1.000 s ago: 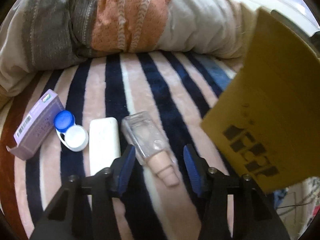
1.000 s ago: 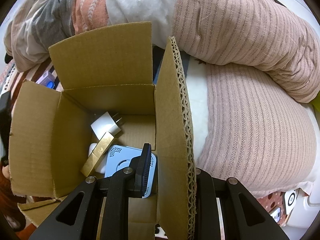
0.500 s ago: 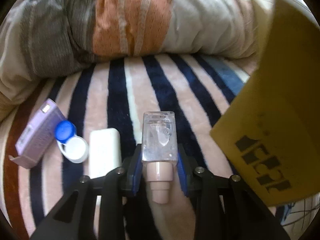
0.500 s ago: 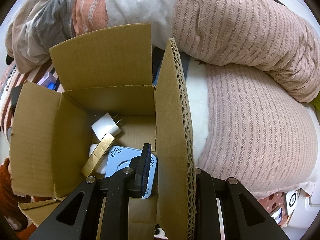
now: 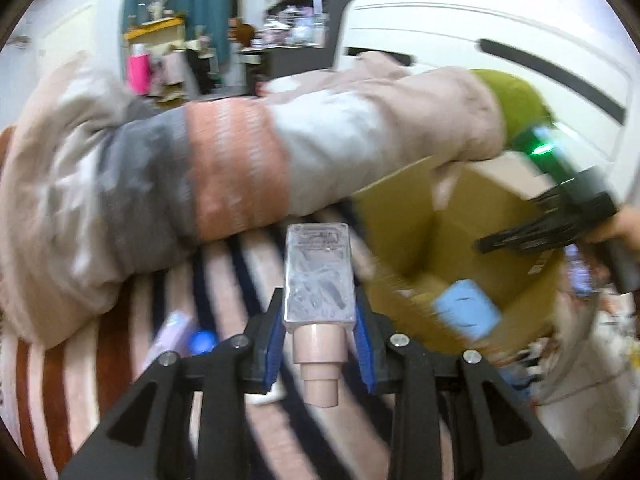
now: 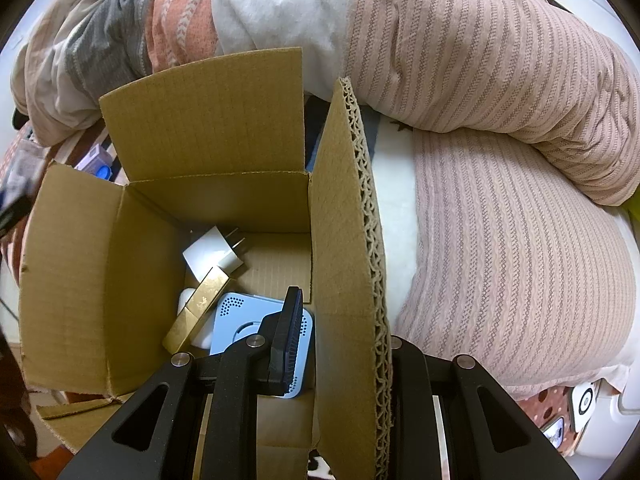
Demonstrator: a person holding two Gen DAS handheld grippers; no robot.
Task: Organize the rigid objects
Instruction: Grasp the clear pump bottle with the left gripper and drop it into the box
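Purple box (image 5: 170,332) blurred, half hidden behind left tongs (image 5: 319,346).

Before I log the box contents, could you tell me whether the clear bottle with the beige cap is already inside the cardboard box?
No: the clear bottle is clamped in the left gripper, outside the cardboard box.

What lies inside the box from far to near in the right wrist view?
White plug adapter → gold bar-shaped box → light blue device, partly behind the right gripper, which clamps the cardboard flap.
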